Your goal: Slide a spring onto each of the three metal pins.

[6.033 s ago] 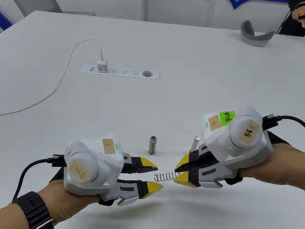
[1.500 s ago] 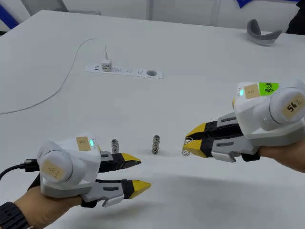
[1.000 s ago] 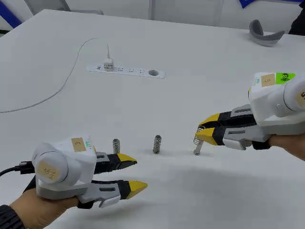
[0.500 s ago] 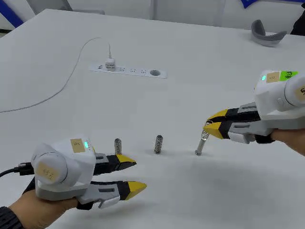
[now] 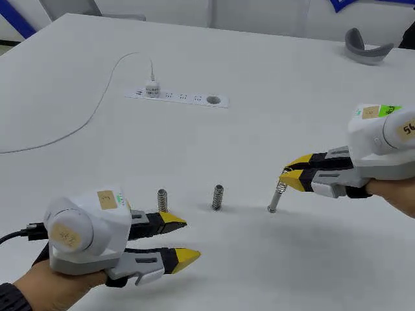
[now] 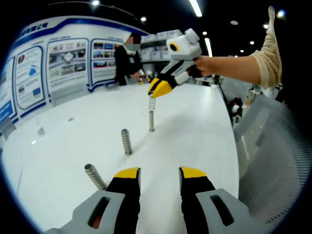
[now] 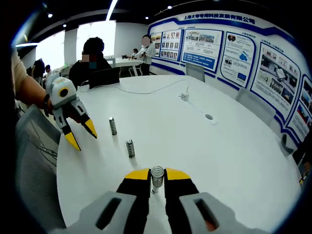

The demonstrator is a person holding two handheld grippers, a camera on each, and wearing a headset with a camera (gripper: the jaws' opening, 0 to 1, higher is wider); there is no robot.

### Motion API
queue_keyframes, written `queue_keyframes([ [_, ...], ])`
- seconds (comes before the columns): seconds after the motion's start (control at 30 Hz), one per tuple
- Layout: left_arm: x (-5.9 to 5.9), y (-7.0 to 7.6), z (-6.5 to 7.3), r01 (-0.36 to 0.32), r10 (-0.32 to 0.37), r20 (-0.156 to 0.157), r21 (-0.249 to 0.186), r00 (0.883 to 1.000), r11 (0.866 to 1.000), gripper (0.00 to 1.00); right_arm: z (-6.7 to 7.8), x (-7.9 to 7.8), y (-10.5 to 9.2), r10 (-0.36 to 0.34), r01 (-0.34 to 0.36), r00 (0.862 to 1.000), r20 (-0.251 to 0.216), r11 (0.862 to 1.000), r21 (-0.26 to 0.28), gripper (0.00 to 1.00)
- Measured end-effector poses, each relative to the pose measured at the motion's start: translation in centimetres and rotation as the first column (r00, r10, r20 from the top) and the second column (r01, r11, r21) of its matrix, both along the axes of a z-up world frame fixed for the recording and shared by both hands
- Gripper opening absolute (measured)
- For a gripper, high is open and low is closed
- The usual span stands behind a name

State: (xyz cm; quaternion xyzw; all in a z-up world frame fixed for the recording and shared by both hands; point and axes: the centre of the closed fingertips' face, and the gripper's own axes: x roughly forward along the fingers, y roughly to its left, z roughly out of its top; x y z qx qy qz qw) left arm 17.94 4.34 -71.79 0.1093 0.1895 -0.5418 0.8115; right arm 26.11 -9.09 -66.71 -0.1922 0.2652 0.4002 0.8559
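**Status:** two of three pins are done and the third is in progress, judged from the present layout.

1. The first pin and the middle pin stand on the table. Each is sleeved in a coil from top to base. The middle pin sits at 3 o'clock of the first pin, well apart from it.
2. The third pin stands at 3 o'clock of the middle pin. Its lower shank is bare. The third spring covers its upper end only.
3. The right gripper is clamped on the third spring. In the right gripper view both yellow jaws press the coil from either side. The gripper reaches the pin from 2 o'clock.
4. The left gripper hovers at 6 o'clock of the first pin. Its jaws are apart and hold nothing, near the pin but not touching it.

**Remaining work (assessment):** lower the third spring down the shank to the base, then release it.

**Caution:** in the head view the third pin appears to lean toward 1 o'clock. Whether that is true tilt or perspective cannot be told.
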Motion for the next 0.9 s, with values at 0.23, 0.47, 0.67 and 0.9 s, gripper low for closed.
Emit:
queue_keyframes([
  [0.23, 0.0, 0.0, -0.1, 0.000, 0.000, -0.005, 0.003, 1.000, 1.000, 0.31, -0.4, 0.1, 0.0, -0.002, 0.002, 1.000, -0.009, 1.000, 0.005, 0.12],
  [0.47, -0.1, 0.0, -0.2, -0.003, 0.003, -0.007, 0.005, 1.000, 1.000, 0.31, -0.7, 0.2, 0.0, -0.004, 0.004, 1.000, -0.015, 1.000, 0.011, 0.12],
  [0.67, 0.0, 0.0, -0.2, -0.006, 0.006, -0.008, 0.005, 1.000, 1.000, 0.31, -1.2, 0.3, -0.2, -0.011, 0.011, 1.000, -0.022, 1.000, 0.016, 0.12],
  [0.9, -0.1, 0.0, -0.3, -0.006, 0.007, -0.009, 0.008, 1.000, 1.000, 0.31, -2.0, 0.2, -0.2, -0.015, 0.016, 0.999, -0.033, 1.000, 0.019, 0.12],
])
